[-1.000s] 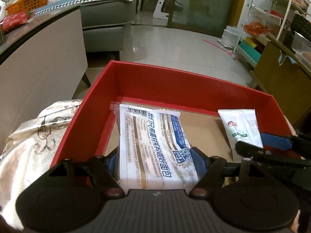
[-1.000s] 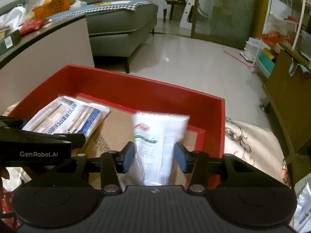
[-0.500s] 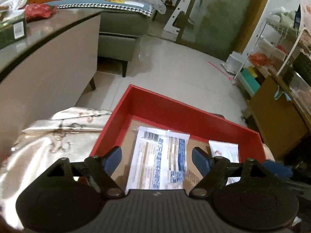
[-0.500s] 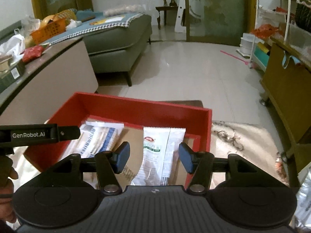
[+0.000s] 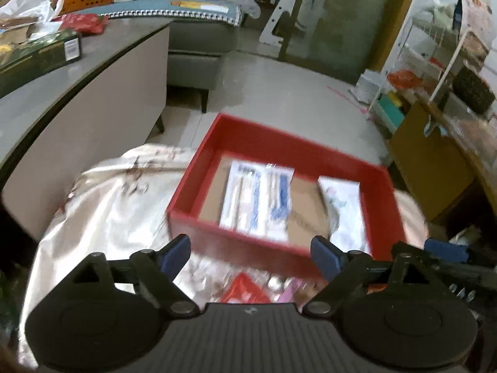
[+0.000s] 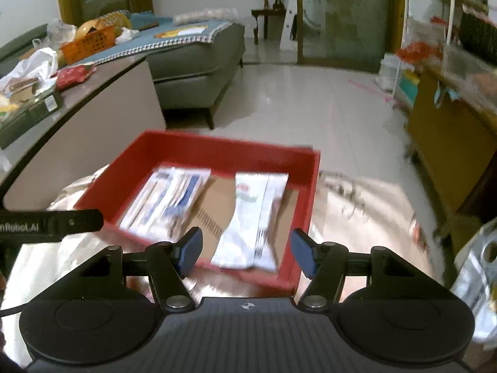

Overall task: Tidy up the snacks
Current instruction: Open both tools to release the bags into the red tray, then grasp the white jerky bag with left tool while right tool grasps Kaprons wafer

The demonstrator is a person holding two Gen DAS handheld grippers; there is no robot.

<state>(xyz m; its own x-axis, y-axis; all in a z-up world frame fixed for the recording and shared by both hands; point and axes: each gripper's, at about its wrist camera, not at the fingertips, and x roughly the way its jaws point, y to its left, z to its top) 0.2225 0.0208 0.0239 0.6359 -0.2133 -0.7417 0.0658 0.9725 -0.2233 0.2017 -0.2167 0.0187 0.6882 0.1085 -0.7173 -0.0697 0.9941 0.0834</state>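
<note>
A: Snacks first. Where are they?
B: Two packets lie flat in the red box (image 6: 217,152). The blue-and-white packet (image 6: 167,200) sits on its 9 o'clock side, the white packet (image 6: 254,217) on the 3 o'clock side, with bare cardboard floor between them. More wrappers, one red wrapper (image 5: 245,289) among them, lie on the cloth just outside the box's near wall.

A: Claws?
B: The left gripper (image 5: 251,251) has its jaws wide apart, nothing between them. The right gripper (image 6: 245,251) is also apart and empty; the white packet is only in line with it, not pinched. Both have just been opening.

A: Step in hand?
B: Looks like a release and pull-back, then a fetch. I'd lift clear of the box rim before swinging, so no finger hooks the wall. For the loose wrappers, come in low and pinch an edge; foil probably slides.

A: Surface, room?
B: A shiny cream patterned cloth (image 5: 108,199) is under the box. A grey counter (image 6: 102,84) with clutter is at 10 o'clock, a sofa (image 6: 198,52) at 12, and a tiled floor (image 6: 310,105) lies beyond. The frames are blurred.
</note>
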